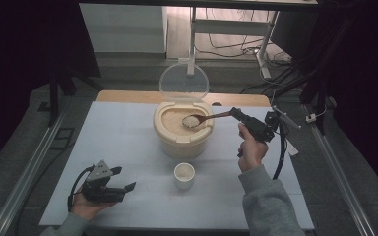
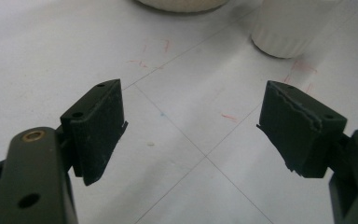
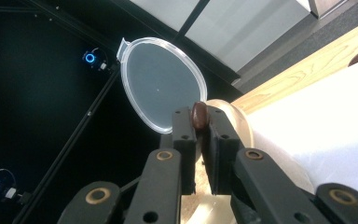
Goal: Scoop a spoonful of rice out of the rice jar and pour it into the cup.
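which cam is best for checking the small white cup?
High view. The small white cup is whole there, upright on the table in front of the rice container, its mouth visible. The left gripper view catches just its ribbed lower wall at the top edge, cropped. The right gripper view looks along the spoon handle toward the lid.

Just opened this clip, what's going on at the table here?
A person is scooping rice. The right gripper is shut on a wooden spoon, whose bowl holds a heap of rice above the open rice container; its clear lid stands flipped up behind. A small white cup sits on the table in front of the container, apparently empty. The left gripper rests low near the table's front left, jaws open, holding nothing.
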A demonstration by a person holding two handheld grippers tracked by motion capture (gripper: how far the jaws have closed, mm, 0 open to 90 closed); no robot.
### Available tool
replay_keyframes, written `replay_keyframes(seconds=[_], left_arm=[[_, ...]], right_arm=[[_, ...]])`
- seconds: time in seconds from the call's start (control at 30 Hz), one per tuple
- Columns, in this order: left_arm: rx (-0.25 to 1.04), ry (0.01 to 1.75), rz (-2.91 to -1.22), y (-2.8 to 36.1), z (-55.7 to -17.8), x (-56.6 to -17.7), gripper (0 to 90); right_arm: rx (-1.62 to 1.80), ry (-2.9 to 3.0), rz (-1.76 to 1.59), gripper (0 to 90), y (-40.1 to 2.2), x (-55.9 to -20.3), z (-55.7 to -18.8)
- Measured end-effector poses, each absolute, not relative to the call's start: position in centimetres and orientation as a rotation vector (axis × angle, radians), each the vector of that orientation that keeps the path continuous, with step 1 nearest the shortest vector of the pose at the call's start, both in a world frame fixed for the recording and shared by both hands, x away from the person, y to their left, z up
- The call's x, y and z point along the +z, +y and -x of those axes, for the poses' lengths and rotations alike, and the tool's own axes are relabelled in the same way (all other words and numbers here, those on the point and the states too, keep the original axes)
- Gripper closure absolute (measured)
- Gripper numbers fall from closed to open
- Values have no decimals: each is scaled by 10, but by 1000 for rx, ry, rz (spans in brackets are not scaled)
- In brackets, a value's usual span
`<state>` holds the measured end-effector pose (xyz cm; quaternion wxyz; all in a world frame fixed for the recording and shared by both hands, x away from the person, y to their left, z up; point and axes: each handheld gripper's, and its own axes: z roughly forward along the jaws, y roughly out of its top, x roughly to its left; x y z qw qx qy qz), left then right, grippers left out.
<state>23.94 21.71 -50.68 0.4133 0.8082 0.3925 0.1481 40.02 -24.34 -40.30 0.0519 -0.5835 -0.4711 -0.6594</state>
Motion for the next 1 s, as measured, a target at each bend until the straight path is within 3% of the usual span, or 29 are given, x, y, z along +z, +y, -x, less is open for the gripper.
replay_keyframes(seconds=[1.0], left_arm=[[370, 1004, -2036, 218, -242, -509, 218]], right_arm=[[-1963, -1459, 1638, 834, -261, -401, -363]])
